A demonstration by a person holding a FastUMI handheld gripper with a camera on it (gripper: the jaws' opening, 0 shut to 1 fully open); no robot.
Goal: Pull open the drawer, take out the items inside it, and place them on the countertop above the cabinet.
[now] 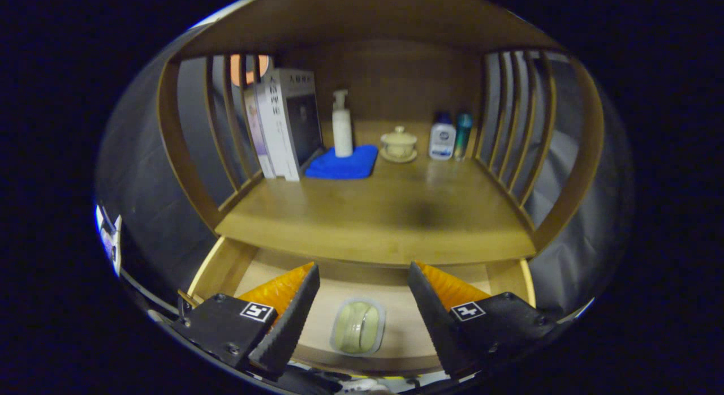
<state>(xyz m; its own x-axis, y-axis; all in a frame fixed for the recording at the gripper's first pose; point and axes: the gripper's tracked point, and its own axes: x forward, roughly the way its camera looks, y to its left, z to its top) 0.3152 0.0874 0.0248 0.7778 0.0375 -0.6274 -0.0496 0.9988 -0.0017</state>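
The claw is held wide apart over the pulled-out drawer, nothing gripped. A small sealed cup is seen lying between its fingers. Beyond, the tabotop-level tabletop is occupied by books, a pump bottle on a blue cloth, a lidded teacup and two bottles.

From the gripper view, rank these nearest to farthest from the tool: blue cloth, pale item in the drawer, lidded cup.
The tool is open.
1. Pale item in the drawer, between the fingers.
2. Blue cloth, on the countertop beyond, under the pump bottle.
3. Lidded cup, farther back, right of the cloth.
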